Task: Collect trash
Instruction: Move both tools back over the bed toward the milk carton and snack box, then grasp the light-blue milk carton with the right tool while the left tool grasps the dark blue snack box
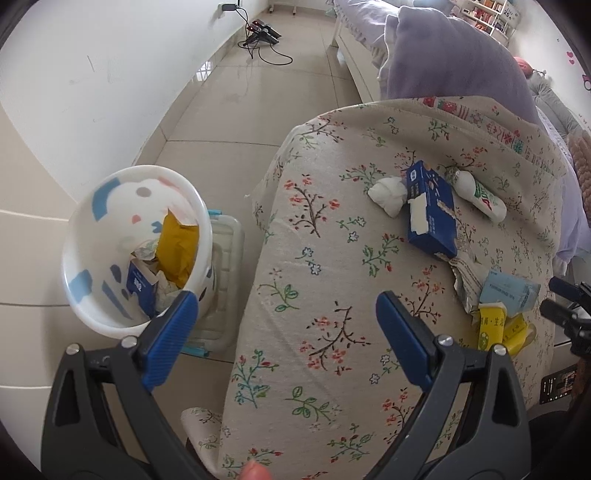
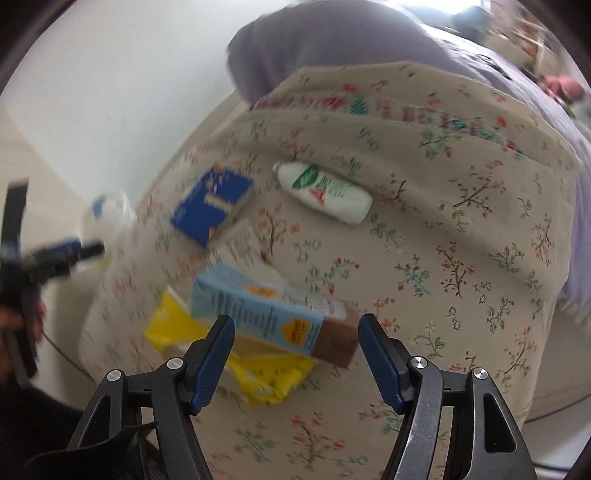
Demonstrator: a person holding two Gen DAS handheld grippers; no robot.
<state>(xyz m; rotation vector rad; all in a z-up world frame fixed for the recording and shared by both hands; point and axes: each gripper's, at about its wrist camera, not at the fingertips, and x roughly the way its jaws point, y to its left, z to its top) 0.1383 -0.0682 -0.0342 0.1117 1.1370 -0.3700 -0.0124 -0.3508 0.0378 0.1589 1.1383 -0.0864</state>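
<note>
Trash lies on a floral cloth [image 1: 332, 258]: a dark blue box [image 1: 430, 210] [image 2: 212, 205], a crumpled white tissue [image 1: 388, 194], a white bottle [image 1: 480, 195] [image 2: 325, 192], a light blue carton [image 1: 508, 293] [image 2: 273, 312] and yellow wrappers [image 1: 498, 328] [image 2: 258, 369]. A white bin [image 1: 136, 247] holding trash stands on the floor at left. My left gripper [image 1: 286, 310] is open and empty above the cloth's near edge, beside the bin. My right gripper [image 2: 295, 328] is open, its fingertips on either side of the light blue carton, just short of it.
A translucent plastic crate [image 1: 225, 266] sits behind the bin. Tiled floor [image 1: 258, 92] and a white wall [image 1: 92, 74] lie to the left. A purple pillow [image 1: 454, 62] rests behind the cloth. Cables and chargers [image 1: 264, 33] lie far back on the floor.
</note>
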